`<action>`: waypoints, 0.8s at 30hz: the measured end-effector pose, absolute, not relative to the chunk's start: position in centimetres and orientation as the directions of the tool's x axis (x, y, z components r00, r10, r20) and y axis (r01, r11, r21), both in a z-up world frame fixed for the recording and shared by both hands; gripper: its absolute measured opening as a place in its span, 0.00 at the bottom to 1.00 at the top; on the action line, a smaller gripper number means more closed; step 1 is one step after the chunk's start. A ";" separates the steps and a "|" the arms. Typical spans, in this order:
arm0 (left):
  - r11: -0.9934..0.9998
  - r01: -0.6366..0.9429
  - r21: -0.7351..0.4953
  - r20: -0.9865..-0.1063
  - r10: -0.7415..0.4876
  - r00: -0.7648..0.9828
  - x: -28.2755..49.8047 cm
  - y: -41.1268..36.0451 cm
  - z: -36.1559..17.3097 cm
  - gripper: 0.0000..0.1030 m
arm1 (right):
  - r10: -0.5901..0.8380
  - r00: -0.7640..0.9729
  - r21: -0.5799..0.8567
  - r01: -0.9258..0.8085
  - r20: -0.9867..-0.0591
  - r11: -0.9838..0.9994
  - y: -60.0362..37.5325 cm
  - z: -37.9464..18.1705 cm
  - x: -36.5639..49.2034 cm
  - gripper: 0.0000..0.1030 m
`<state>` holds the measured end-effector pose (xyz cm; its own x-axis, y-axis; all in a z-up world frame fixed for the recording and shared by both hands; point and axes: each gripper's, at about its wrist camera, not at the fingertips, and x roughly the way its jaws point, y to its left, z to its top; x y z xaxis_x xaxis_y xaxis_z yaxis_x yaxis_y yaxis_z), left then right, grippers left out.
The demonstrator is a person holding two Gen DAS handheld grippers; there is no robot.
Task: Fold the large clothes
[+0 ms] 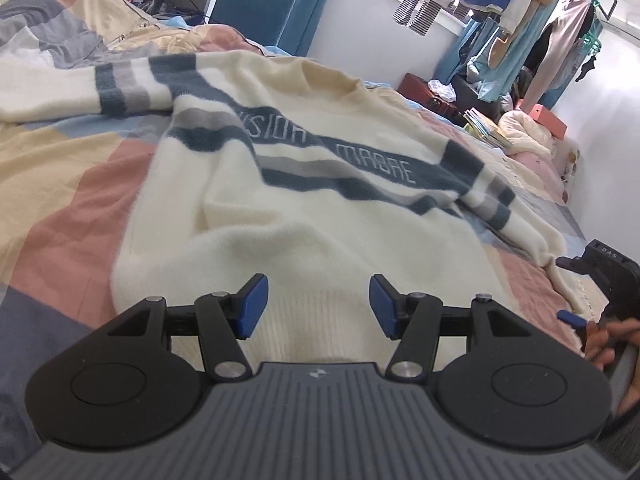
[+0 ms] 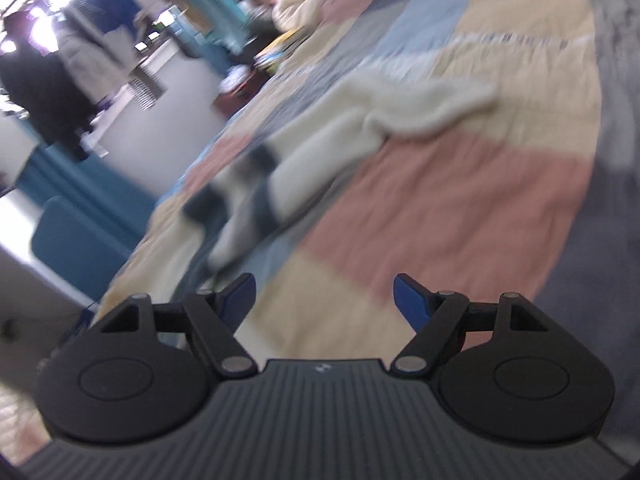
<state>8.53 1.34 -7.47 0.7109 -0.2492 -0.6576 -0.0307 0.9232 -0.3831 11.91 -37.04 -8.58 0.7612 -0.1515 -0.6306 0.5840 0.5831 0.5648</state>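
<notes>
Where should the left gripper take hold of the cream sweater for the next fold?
Probably the ribbed hem of the cream sweater, which lies flat just ahead of the open left gripper. Come in low from the near bed edge, so one finger can slide under the hem's free edge.

Black tongs (image 1: 319, 306) with blue pads (image 1: 253, 306), silver pivot screws, ribbed grey body.
</notes>
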 end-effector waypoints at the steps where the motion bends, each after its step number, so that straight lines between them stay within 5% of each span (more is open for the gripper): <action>1: 0.918 -0.031 -0.395 -0.658 -0.259 0.707 8.1 1.3 -7.5 0.60 | -0.127 0.771 0.583 0.567 -0.624 0.581 -36.3 -8.4 11.1 0.75; 12: 0.890 -0.044 -0.453 -0.675 -0.311 0.670 5.8 1.4 -8.7 0.60 | 0.076 0.828 0.671 0.391 -0.555 0.630 -32.1 -7.4 7.0 0.77; 24: 0.843 -0.149 -0.517 -0.696 -0.312 0.647 5.7 2.3 -9.8 0.60 | 0.306 0.750 0.707 0.290 -0.586 0.645 -27.4 -10.8 5.4 0.77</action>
<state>5.69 2.26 -9.78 0.6472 -0.3118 -0.6956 -0.1490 0.8431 -0.5166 5.41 -27.38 -10.80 0.7503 0.3058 -0.5861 0.2896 0.6449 0.7073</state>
